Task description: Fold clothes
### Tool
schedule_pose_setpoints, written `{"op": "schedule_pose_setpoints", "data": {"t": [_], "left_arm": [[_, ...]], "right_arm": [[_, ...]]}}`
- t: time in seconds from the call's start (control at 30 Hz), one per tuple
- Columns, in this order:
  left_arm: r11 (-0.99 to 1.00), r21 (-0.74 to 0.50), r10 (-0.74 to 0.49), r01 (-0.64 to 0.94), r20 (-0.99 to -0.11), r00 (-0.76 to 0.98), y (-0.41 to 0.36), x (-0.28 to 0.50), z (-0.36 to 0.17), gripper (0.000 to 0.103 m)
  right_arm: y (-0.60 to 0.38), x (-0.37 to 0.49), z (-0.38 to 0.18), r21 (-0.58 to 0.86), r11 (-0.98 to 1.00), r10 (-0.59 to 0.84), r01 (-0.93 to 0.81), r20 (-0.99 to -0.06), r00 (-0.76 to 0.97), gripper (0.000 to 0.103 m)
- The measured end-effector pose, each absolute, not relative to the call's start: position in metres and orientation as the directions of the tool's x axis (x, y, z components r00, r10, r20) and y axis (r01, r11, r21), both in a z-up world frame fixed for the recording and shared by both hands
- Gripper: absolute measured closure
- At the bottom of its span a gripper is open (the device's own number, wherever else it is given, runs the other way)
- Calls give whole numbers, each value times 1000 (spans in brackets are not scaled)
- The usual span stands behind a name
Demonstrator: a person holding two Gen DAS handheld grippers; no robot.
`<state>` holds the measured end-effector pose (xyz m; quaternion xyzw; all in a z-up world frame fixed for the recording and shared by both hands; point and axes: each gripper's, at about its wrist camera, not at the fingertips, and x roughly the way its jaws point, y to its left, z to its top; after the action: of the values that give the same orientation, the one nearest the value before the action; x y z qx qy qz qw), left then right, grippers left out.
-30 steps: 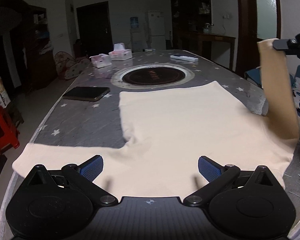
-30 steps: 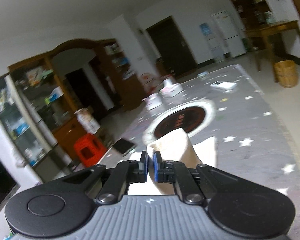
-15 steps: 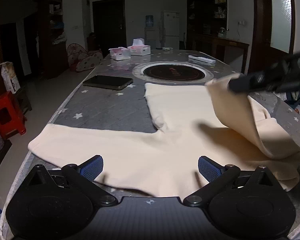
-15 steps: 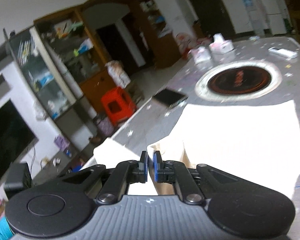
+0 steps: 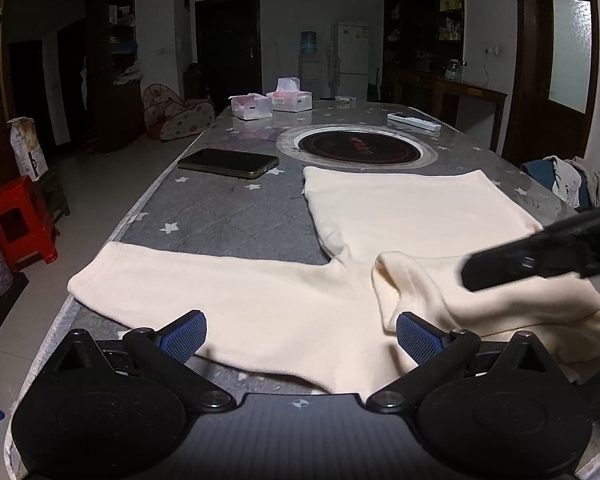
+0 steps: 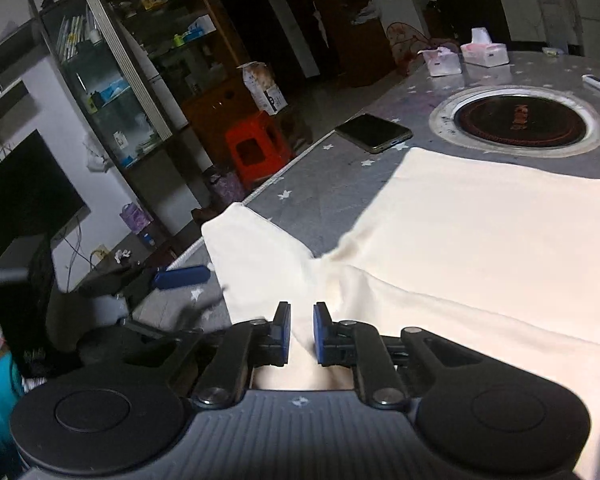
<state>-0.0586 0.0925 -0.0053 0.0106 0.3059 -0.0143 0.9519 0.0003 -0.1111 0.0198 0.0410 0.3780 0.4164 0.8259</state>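
Cream long-sleeved fleece top spread flat on grey star-print table, 1 sleeve folded inward. Right gripper just easing apart, sleeve cloth between the pads. Left gripper spread wide, empty. Risk: cloth snagging on withdrawal, undoing the fold.

A white fridge is standing against the far wall, with a dark door sitting to its left and dark shelving to its right. A red stool is resting on the pale floor, well left of the fridge.

One cream garment, one phone, two tissue boxes, one remote.
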Motion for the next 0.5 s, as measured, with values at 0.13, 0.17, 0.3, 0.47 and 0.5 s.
{"op": "schedule_pose_setpoints", "data": {"t": [0.13, 0.17, 0.3, 0.47, 0.5], "left_arm": [[998, 4, -52, 66, -568, 822, 83, -59, 0, 1], [997, 1, -65, 79, -564, 823, 80, -58, 1, 1], [990, -3, -118, 139, -552, 825, 64, -54, 5, 5], [979, 2, -169, 205, -557, 813, 43, -47, 2, 19], [977, 3, -176, 214, -559, 810, 40, -46, 2, 20]], "right_arm": [[-145, -8, 19, 317, 708, 658, -630, -619, 429, 91], [-155, -11, 18, 300, 730, 636, -614, -627, 450, 91], [-195, -21, 9, 249, 809, 548, -533, -649, 528, 91], [-229, -22, -10, 258, 856, 493, -448, -669, 556, 93], [-231, -23, -9, 256, 857, 492, -447, -666, 561, 93]]}}
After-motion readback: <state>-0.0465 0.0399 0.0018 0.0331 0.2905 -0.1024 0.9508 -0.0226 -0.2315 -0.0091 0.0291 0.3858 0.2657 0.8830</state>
